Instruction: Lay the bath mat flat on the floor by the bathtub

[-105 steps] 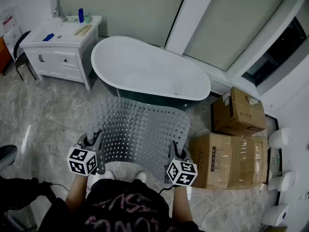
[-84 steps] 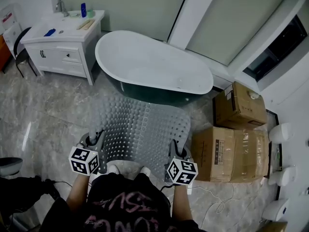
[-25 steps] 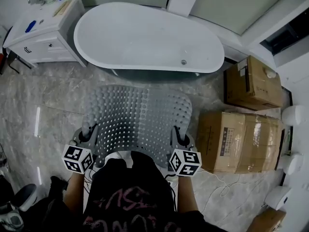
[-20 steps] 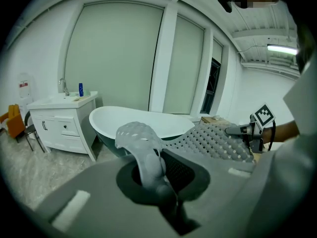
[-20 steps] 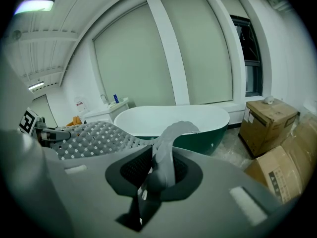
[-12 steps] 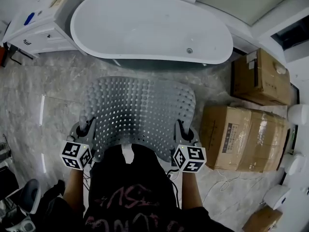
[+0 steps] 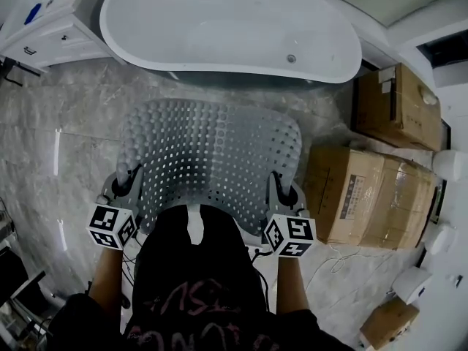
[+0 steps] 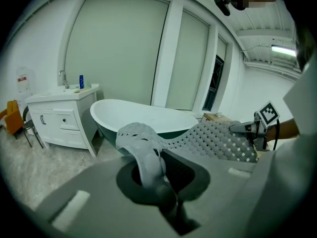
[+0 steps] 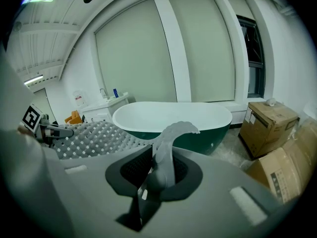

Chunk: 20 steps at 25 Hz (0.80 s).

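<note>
- My left gripper point(image 7: 128, 180) has its jaws clenched on the near left corner of the bath mat point(image 7: 212, 152). In the left gripper view the corner folds up between them.
- My right gripper point(image 7: 284, 193) grips the near right corner in the same way, with its jaws pressed on a thin fold of the mat.
- The mat hangs spread between both grippers, above the floor point(image 7: 66, 137). The bathtub point(image 7: 227, 28) is at 12 o'clock from it and the cardboard boxes point(image 7: 362, 196) at 3 o'clock.
- I cannot tell if the far edge already touches the floor.
- I judge the step in hand is the lowering. To do it well, I should bring both corners down at equal height and let the far edge land first, parallel to the tub.
- I should pull lightly toward 6 o'clock so no wrinkle stays, and open the jaws only when the corners lie flat.
- The right side is near the boxes, so I must watch that edge.
- The nearer box has a printed label, but it is too small to read. The marker cubes carry only black and white squares.
</note>
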Each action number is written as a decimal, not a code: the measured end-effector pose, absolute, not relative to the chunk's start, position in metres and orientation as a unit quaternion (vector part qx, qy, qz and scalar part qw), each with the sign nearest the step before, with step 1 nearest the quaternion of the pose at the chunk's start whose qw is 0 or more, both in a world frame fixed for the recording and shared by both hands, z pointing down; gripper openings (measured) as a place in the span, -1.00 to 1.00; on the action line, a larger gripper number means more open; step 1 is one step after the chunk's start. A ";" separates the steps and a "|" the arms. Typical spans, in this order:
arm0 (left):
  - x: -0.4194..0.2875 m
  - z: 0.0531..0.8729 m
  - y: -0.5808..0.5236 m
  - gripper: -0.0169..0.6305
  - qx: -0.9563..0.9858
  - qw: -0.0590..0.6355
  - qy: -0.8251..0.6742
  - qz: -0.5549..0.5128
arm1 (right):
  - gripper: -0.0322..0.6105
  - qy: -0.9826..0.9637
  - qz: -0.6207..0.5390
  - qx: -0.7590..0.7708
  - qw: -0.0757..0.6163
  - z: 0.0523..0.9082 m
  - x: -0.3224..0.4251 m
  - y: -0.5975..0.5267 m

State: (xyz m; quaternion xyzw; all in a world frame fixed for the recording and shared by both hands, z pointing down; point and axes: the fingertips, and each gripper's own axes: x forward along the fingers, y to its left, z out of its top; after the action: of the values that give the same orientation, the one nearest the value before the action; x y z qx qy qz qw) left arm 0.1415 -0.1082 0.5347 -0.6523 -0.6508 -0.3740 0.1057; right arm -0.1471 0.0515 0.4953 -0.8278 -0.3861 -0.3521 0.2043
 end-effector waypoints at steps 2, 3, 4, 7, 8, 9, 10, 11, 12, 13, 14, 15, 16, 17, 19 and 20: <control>0.146 0.541 -0.108 -0.89 -0.649 0.104 -0.653 -0.375 | -0.68 -0.385 -0.353 -0.829 0.201 0.501 -0.141 0.050; 0.149 0.544 -0.108 -0.89 -0.648 0.103 -0.654 -0.375 | -0.68 -0.385 -0.354 -0.829 0.199 0.505 -0.137 0.049; 0.153 0.549 -0.108 -0.89 -0.648 0.102 -0.655 -0.375 | -0.68 -0.384 -0.355 -0.829 0.196 0.509 -0.133 0.048; 0.160 0.560 -0.107 -0.89 -0.650 0.094 -0.655 -0.374 | -0.68 -0.384 -0.354 -0.832 0.189 0.518 -0.127 0.047; 0.161 0.563 -0.107 -0.89 -0.651 0.092 -0.654 -0.375 | -0.69 -0.383 -0.353 -0.832 0.190 0.521 -0.126 0.047; 0.163 0.567 -0.107 -0.89 -0.651 0.092 -0.653 -0.376 | -0.69 -0.383 -0.352 -0.832 0.191 0.524 -0.125 0.046; 0.166 0.571 -0.106 -0.89 -0.651 0.092 -0.652 -0.377 | -0.69 -0.382 -0.353 -0.832 0.192 0.528 -0.122 0.046; 0.169 0.576 -0.105 -0.89 -0.651 0.093 -0.652 -0.378 | -0.69 -0.381 -0.354 -0.832 0.193 0.532 -0.119 0.047; 0.173 0.581 -0.103 -0.89 -0.650 0.094 -0.651 -0.380 | -0.69 -0.379 -0.356 -0.832 0.194 0.536 -0.115 0.048; 0.176 0.585 -0.100 -0.89 -0.650 0.095 -0.651 -0.381 | -0.69 -0.378 -0.359 -0.831 0.195 0.540 -0.112 0.050; 0.179 0.590 -0.098 -0.89 -0.649 0.096 -0.651 -0.382 | -0.69 -0.376 -0.360 -0.831 0.195 0.544 -0.108 0.052; 0.182 0.595 -0.096 -0.89 -0.649 0.097 -0.650 -0.383 | -0.69 -0.375 -0.362 -0.831 0.195 0.548 -0.106 0.053; 0.183 0.600 -0.095 -0.89 -0.649 0.097 -0.650 -0.384 | -0.69 -0.374 -0.363 -0.831 0.194 0.552 -0.103 0.055; 0.184 0.606 -0.094 -0.89 -0.649 0.098 -0.649 -0.386 | -0.69 -0.372 -0.364 -0.831 0.194 0.556 -0.101 0.055; 0.184 0.617 -0.091 -0.89 -0.647 0.099 -0.648 -0.389 | -0.69 -0.369 -0.368 -0.832 0.192 0.564 -0.100 0.057; 0.183 0.623 -0.089 -0.89 -0.647 0.099 -0.648 -0.391 | -0.69 -0.367 -0.369 -0.832 0.191 0.569 -0.100 0.058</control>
State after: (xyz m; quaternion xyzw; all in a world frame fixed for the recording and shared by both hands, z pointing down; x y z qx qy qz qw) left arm 0.1832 -0.0892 0.6235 -0.6467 -0.6476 -0.3905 0.0995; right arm -0.1001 0.0581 0.5688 -0.8323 -0.3668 -0.3693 0.1909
